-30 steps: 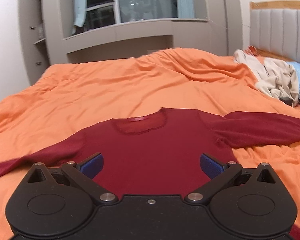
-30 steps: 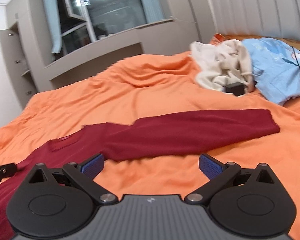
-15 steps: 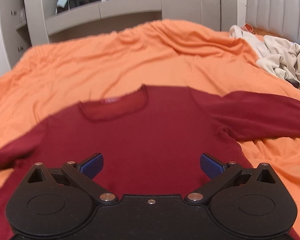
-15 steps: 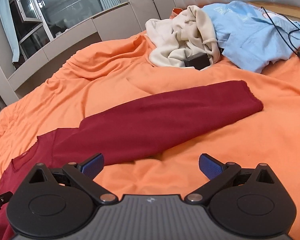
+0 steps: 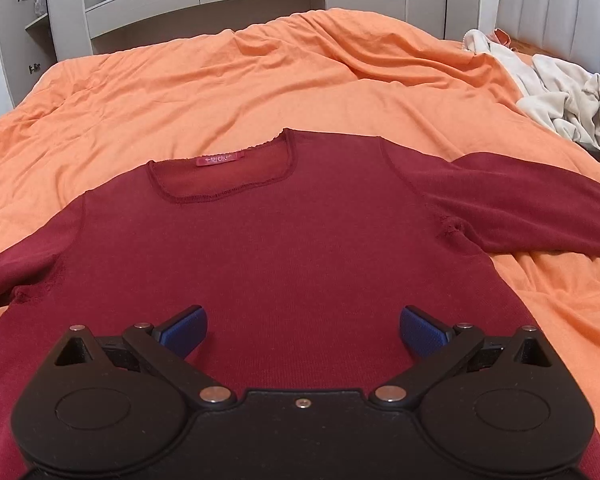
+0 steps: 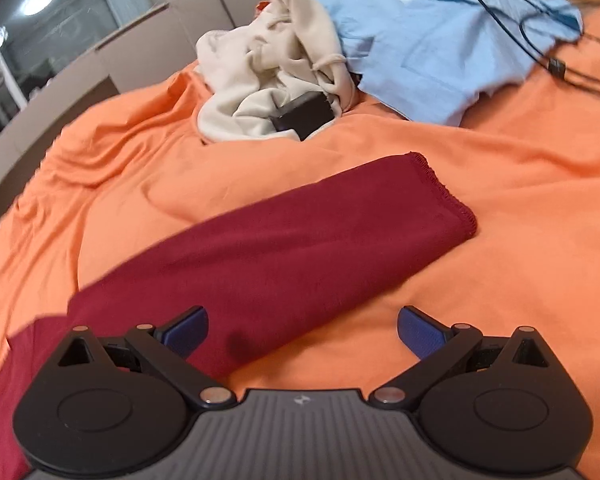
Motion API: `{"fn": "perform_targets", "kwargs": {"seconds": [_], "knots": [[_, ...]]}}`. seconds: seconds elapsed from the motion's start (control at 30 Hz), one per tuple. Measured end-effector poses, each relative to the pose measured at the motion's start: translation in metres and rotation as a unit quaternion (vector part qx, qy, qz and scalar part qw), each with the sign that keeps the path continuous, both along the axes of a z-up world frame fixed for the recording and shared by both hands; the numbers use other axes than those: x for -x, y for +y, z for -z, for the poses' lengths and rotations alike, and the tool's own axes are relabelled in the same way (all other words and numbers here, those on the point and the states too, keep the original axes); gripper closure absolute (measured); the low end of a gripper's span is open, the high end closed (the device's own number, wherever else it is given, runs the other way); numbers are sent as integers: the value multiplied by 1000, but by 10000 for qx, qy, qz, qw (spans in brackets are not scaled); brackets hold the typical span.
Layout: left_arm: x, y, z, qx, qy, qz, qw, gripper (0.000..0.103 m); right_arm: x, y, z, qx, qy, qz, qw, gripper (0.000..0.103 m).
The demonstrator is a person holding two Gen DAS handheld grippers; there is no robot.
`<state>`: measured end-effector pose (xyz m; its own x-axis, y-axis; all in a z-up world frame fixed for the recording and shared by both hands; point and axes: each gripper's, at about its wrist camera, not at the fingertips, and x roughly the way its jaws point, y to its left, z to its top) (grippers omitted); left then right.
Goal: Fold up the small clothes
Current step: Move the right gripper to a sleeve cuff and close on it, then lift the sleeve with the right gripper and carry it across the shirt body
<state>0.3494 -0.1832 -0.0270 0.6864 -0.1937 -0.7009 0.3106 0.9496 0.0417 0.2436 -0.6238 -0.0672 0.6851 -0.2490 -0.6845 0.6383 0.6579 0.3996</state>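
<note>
Shirt: dark red long-sleeve top (image 5: 284, 240) lying flat on the orange bedspread (image 5: 260, 80), neckline pointing away from the camera, pink label (image 5: 219, 158) showing inside the collar

Sleeves: both stretched out sideways. The right sleeve (image 6: 300, 248) runs across the right wrist view with its stitched cuff (image 6: 444, 196) resting on the bedspread

Left tongs (image 5: 302, 330): spread wide, nothing between the blue pads (image 5: 184, 330), sitting over the lower chest of the shirt. Can't really tell if they touch the fabric

Right tongs (image 6: 302, 328): also spread wide and empty, one pad over the sleeve, the other over bare orange cover

Other stuff on the bed: cream garment (image 6: 268, 80) in a crumpled heap beyond the cuff, a small black thing (image 6: 304, 114) tucked in it, light blue cloth (image 6: 428, 44) just beside that with a black cable (image 6: 540, 40) across it

Background: grey cabinets (image 5: 204, 4) past the end of the bed, padded headboard (image 5: 560, 12) on the right
</note>
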Motion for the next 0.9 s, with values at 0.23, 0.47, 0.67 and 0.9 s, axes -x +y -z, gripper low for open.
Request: {"fn": "perform_targets", "kwargs": {"seconds": [0.23, 0.47, 0.67, 0.9], "knots": [[2, 2, -3, 23, -23, -12, 10000, 0, 13, -18, 6, -309, -733, 777, 9938, 19], [-7, 15, -11, 27, -50, -279, 9996, 0, 6, -18, 10, 76, -351, 1179, 9924, 76], [-18, 39, -20, 68, -58, -667, 9977, 0, -3, 6, -11, 711, -362, 1078, 9910, 93], [-29, 75, -39, 350, -78, -1089, 9934, 0, -35, 78, -71, 1616, -781, -120, 9837, 94]]}}
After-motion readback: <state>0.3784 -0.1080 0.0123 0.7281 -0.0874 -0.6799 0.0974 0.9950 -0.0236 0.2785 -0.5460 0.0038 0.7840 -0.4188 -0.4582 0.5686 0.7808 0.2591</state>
